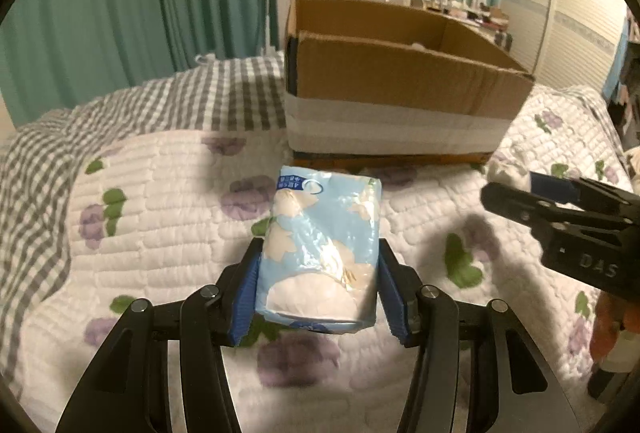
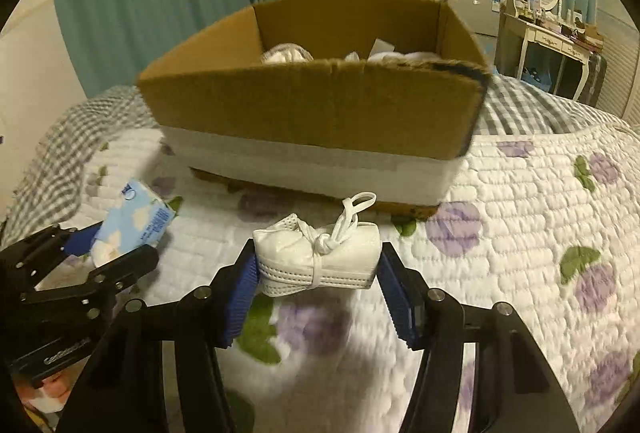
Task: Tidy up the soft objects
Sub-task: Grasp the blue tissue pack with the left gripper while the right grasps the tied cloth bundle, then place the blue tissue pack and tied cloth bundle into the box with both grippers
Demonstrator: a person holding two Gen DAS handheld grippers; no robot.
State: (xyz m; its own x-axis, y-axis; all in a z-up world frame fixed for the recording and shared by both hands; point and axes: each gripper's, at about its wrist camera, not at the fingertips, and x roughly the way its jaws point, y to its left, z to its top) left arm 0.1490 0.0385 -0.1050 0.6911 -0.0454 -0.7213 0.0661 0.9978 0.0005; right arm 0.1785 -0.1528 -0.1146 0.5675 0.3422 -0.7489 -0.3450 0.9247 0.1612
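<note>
Left wrist: my left gripper (image 1: 318,273) is clamped on the blue tissue pack (image 1: 320,253), held over the quilt (image 1: 160,193) before the cardboard box (image 1: 400,73).

Right wrist: my right gripper (image 2: 318,273) pinches the bundled face masks (image 2: 316,257). Both picked; next I carry each over the box rim and release.

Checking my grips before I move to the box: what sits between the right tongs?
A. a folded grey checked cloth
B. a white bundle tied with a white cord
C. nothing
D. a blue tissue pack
B: in the right wrist view the white bundle tied with a cord sits pinched between the blue pads of the right tongs.
</note>
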